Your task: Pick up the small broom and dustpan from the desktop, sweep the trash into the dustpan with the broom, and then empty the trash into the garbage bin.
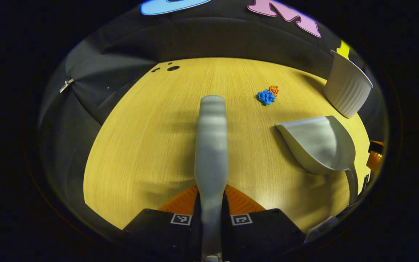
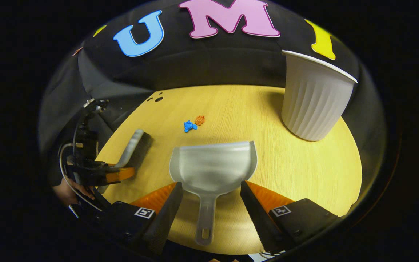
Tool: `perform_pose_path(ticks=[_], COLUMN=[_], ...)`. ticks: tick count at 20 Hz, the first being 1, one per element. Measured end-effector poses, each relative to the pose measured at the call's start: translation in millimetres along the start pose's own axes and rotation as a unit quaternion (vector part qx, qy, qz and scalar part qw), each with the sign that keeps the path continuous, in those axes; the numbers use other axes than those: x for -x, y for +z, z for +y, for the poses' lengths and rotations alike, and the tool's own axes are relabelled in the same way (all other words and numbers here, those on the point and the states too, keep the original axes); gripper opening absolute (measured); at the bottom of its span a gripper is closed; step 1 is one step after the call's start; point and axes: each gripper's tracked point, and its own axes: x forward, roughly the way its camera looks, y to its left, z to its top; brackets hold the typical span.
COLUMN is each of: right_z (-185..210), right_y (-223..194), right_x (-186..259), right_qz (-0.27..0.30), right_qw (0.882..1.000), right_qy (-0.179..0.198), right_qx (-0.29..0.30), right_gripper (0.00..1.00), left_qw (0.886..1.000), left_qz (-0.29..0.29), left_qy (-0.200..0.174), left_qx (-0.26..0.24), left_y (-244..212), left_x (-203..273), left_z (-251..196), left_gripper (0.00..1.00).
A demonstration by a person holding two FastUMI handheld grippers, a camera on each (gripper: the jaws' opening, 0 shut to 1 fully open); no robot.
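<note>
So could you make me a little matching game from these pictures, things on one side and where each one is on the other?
Things:
1. small broom
2. dustpan
3. garbage bin
4. crumpled blue and orange scraps

Places:
A. standing upright at the table's far right
B. lying loose mid-table, beyond the dustpan
C. gripped in the left gripper
D. flat on the table between the open fingers of the right gripper

Pairs: 1-C, 2-D, 3-A, 4-B

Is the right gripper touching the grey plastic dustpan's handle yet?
Apart. In the right gripper view the right gripper has its jaws spread wide, and bare wooden desktop shows on both sides between them and the grey plastic dustpan handle.
</note>
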Motion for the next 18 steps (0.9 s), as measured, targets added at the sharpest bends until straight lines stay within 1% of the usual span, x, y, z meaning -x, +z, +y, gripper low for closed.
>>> perform_pose_path(ticks=[4,8,11,15,16,17,18], right_z=[0,-6,-13,-19,-22,-20,-18], right_y=[-18,-41,-60,-76,-78,-79,-82], right_x=[-7,-17,-25,-45,-49,-53,-56], right_qz=[0.035,0.077,0.110,0.137,0.139,0.142,0.149], right_qw=[0.999,0.997,0.993,0.989,0.989,0.988,0.987], right_qy=[-0.002,-0.015,-0.032,-0.051,-0.058,-0.058,-0.060], right_qx=[-0.008,-0.019,-0.023,-0.013,-0.005,-0.001,0.005], right_gripper=[0.99,0.99,0.99,0.99,0.99,0.96,0.86], left_qw=[0.999,0.997,0.997,0.997,0.997,0.997,0.997], left_qz=[-0.024,-0.039,-0.049,-0.051,-0.051,-0.050,-0.048], left_qy=[-0.004,-0.007,-0.003,0.007,0.008,0.010,0.011], left_qx=[0.027,0.061,0.065,0.061,0.061,0.061,0.061], left_y=[7,11,12,11,10,10,9], left_x=[20,45,58,64,66,66,66], left_z=[7,16,22,27,27,28,29], left_gripper=[0.25,0.25,0.25,0.25,0.22,0.22,0.25])
